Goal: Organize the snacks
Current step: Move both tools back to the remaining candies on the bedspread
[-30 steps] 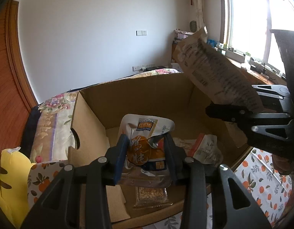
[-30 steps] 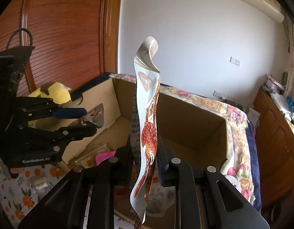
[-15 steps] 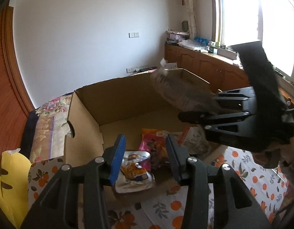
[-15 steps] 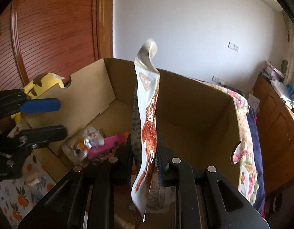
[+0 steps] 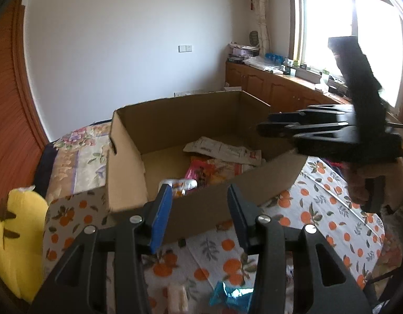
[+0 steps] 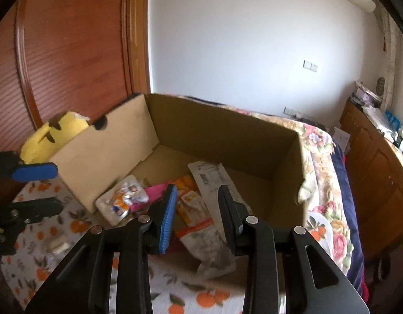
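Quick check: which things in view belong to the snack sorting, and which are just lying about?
Job:
cardboard box
long white packet in it
pink packet in it
blue snack and pale snack on the tablecloth

Lying about:
yellow plush
floral bedding

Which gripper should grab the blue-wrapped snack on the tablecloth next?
Left. The left gripper is open and empty, with the blue-wrapped snack just below it; the right gripper is over the cardboard box.

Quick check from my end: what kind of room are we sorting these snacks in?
Most likely a bedroom at home. The cardboard box sits on a bed with an orange-print sheet and a floral quilt; a wooden cabinet runs under a sunny window.
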Available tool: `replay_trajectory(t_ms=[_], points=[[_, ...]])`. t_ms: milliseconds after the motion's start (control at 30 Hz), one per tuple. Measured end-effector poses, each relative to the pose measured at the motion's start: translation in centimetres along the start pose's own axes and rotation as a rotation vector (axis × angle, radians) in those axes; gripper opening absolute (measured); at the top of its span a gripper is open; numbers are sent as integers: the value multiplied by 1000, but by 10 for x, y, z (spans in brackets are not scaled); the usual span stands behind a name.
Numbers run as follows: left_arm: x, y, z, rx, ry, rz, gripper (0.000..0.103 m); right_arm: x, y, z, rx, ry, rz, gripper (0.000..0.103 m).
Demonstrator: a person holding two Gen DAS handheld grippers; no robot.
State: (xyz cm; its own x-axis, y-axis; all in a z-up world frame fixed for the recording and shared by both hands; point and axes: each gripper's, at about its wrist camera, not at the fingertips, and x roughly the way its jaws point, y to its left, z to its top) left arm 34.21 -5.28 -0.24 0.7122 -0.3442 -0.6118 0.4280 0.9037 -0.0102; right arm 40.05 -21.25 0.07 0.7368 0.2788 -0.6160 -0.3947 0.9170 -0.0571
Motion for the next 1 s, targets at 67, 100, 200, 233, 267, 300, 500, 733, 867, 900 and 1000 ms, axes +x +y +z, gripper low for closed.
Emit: replay_trajectory(t_ms=[67,100,200,233,267,300,500,733,867,900,1000], points=[[-5,0,-10,-14,7,-1,46,-18,3,-10,7,-12,10,33],[-8,-1,-17,-20,12,0,47,-28,5,-17,9,-15,16,33],[-15,-3,-37,-36,26,0,47,-47,11,-34,22,-19,35,34],[-16,-4,-42,-41,30,1,47,-51,14,-39,27,-18,44,34],[-18,-6,-48,-48,31,1,48,-55,16,-45,34,-17,55,35],[-19,-6,-57,-59,35,0,48,-60,20,-52,40,-17,63,35],[-18,-15,-92,-78,73,3,48,-65,36,-87,59,10,97,40],[-11,-21,-122,-106,103,4,48,-54,49,-128,87,71,128,50],[-5,-25,-130,-123,115,-7,48,-45,49,-141,95,95,114,50],[-4,-26,-132,-128,118,-10,48,-42,48,-143,100,102,116,50],[-3,-28,-135,-136,125,-16,48,-31,45,-144,112,128,122,50]])
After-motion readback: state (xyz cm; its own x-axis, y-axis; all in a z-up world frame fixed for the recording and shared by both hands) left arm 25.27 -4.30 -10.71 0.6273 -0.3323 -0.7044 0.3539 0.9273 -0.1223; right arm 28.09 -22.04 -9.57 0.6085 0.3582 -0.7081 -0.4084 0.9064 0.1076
